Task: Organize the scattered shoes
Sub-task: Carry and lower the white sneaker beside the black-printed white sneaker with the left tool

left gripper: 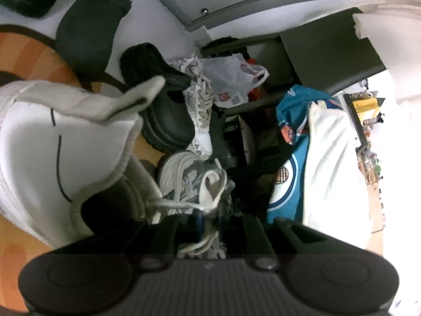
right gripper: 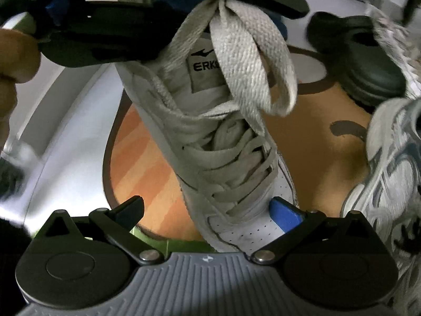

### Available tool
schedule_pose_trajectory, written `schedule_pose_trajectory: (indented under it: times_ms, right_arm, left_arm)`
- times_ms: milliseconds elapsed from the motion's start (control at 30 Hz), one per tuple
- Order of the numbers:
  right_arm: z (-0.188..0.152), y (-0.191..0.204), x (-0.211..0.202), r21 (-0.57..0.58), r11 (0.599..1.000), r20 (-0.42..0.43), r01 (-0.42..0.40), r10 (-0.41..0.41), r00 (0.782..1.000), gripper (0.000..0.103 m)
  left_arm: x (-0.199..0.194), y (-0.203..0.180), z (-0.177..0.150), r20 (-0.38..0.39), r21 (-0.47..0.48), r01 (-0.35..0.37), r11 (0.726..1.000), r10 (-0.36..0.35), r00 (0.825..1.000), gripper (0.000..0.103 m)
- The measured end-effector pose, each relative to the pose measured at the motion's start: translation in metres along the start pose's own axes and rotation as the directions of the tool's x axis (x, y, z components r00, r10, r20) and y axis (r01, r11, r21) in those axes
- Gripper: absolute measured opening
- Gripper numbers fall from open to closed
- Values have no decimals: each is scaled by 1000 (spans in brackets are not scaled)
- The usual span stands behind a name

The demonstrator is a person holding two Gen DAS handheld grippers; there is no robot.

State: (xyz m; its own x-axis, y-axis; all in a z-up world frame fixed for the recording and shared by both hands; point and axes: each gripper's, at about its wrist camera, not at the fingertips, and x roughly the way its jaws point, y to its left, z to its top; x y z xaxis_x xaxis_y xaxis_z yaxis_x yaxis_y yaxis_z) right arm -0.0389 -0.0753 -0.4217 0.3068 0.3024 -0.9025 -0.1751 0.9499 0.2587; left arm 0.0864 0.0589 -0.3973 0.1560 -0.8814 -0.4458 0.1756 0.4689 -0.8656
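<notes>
A: So, the left hand-held gripper, how far open is it?

B: Barely at all. Its two black fingers are drawn close together and pinch the pale laces of the white high-top sneaker. In the right wrist view the same gripper shows at the top, clamped on the lace ends above the tongue label.

A: And the right hand-held gripper?

B: Spread wide. Its jaws stand on either side of the white high-top sneaker's toe; the blue pad on one finger lies against the toe's side, while the other finger sits apart from the shoe. It grips nothing.

A: Where is the sneaker itself?

B: Hanging over an orange mat with a brown border, on a white floor. I can't tell whether the sole touches the mat.

A: Other shoes?

B: A grey-and-white running shoe lies just beyond the left gripper, a black clog behind it, and a patterned white sneaker beside the clog. A dark slipper lies farther off on the floor. Past them are a plastic bag and a blue-and-white garment.
</notes>
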Motion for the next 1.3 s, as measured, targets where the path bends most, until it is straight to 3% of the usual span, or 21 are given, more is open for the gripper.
schedule_pose_trajectory:
  times_ms: [100,233,333,400,567,933,1167,1300]
  right_arm:
    - [-7,1,0,45,999,35,18,-19,999,91]
    - [5,-2,8,64,997,49,32,-35,998,89]
    - [11,-7,12,54,997,25,53,-54,998,92]
    - [16,-8,18,13,997,20,80,-81,997,99]
    - [26,-9,33,-66,991,6,116,-116,993,102]
    - [46,-15,68,-136,988,-55,67,-75,996,103]
    - [37,-19,63,-67,991,-21,112,-114,993,99]
    - [29,-22,49,-21,982,20,187,-187,982,99]
  left_arm:
    - [8,-3,8,-4,36,-16,999,16,1000,10]
    - [14,4,20,5,42,-57,997,57,998,10]
    - [12,10,19,20,38,-73,997,72,997,10]
    - [11,14,19,27,27,-69,997,69,997,10]
    - [11,18,21,28,29,-88,996,87,996,10]
    - [8,31,24,22,-4,-63,998,63,998,10]
    - [12,32,26,38,-15,-33,999,34,999,11]
    - [23,18,25,37,31,-10,999,9,999,11]
